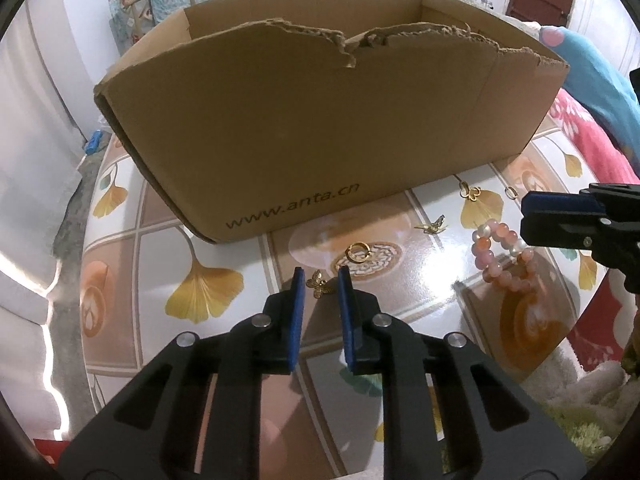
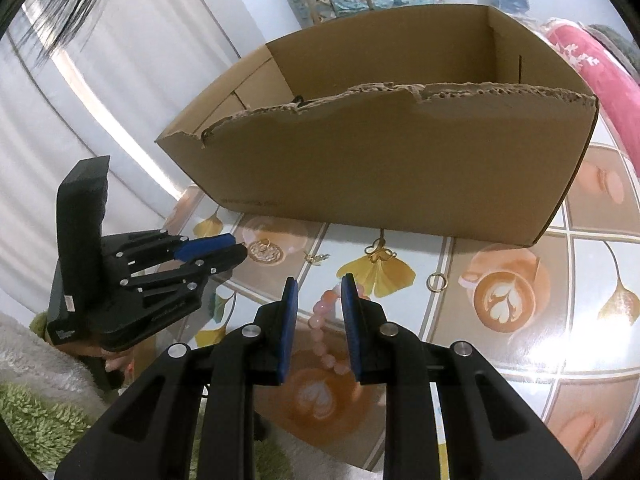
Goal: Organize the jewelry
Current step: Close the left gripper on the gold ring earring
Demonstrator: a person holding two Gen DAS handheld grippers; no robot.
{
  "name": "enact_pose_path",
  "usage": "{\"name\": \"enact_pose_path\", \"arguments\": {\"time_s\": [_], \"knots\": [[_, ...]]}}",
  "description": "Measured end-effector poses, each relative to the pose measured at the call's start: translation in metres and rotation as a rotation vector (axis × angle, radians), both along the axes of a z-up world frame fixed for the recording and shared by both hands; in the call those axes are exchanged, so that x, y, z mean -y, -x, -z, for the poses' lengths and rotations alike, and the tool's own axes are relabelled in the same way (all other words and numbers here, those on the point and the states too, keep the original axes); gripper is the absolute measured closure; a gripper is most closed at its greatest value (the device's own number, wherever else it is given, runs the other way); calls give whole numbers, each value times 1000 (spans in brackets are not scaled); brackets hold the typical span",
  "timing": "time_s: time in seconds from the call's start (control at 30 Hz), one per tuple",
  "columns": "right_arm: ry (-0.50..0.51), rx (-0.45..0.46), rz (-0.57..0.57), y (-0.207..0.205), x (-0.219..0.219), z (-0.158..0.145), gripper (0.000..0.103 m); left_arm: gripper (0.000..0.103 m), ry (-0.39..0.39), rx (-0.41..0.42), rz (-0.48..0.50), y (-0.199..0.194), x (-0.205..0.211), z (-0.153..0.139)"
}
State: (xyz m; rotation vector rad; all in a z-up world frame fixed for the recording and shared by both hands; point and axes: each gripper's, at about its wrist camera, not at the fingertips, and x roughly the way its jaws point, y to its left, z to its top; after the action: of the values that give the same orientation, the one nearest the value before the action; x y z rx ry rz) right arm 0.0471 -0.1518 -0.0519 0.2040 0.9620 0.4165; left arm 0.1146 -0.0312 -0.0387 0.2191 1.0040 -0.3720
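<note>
Evidently the left gripper (image 1: 320, 276) is straddling the gold butterfly charm (image 1: 319, 285) with narrowed, not yet clamped jaws, for lifting into the cardboard box (image 1: 304, 120).

Torn cardboard box (image 2: 380, 168), bead bracelet (image 2: 326, 320) between jaws
</note>
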Motion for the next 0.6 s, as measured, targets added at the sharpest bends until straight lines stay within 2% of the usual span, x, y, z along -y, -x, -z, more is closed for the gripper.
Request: {"name": "enact_pose_path", "arguments": {"time_s": [0.1, 0.4, 0.6], "knots": [[0, 3, 5, 0, 0, 0, 80, 96, -2, -1, 1, 2, 7, 0], [37, 27, 34, -6, 1, 0, 80, 96, 4, 4, 1, 7, 11, -2], [154, 57, 16, -23, -5, 5, 80, 96, 9, 6, 8, 6, 6, -1]]}}
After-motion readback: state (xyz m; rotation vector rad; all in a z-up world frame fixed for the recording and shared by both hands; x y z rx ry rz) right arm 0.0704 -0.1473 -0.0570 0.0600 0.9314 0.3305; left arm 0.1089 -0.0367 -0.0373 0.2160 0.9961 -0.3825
